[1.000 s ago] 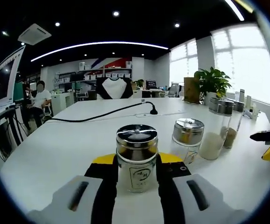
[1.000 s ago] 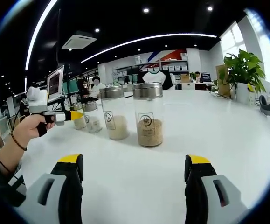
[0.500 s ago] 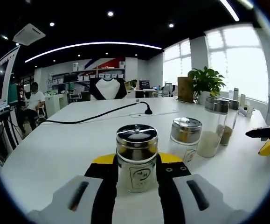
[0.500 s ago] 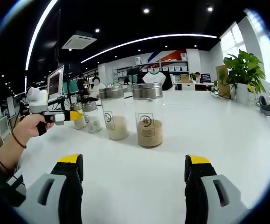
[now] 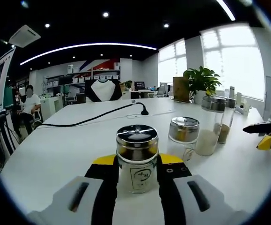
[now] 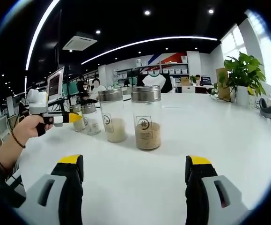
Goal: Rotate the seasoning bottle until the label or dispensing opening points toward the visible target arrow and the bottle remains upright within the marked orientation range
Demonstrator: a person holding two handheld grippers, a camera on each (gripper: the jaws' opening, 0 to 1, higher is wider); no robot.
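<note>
Left gripper view: jaws clamp seasoning bottle (image 5: 136, 159), label unreadable

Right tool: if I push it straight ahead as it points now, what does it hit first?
Probably the brown-grain jar, roughly centred ahead of the open right tool; bare table lies between them.

Open-plan office, probably. Long white worktop (image 5: 55, 154), monitor (image 6: 55, 82), shelving (image 5: 95, 75) on the back wall, seated person (image 5: 30, 101), potted plant (image 6: 243, 70), big windows (image 5: 233, 58).
</note>
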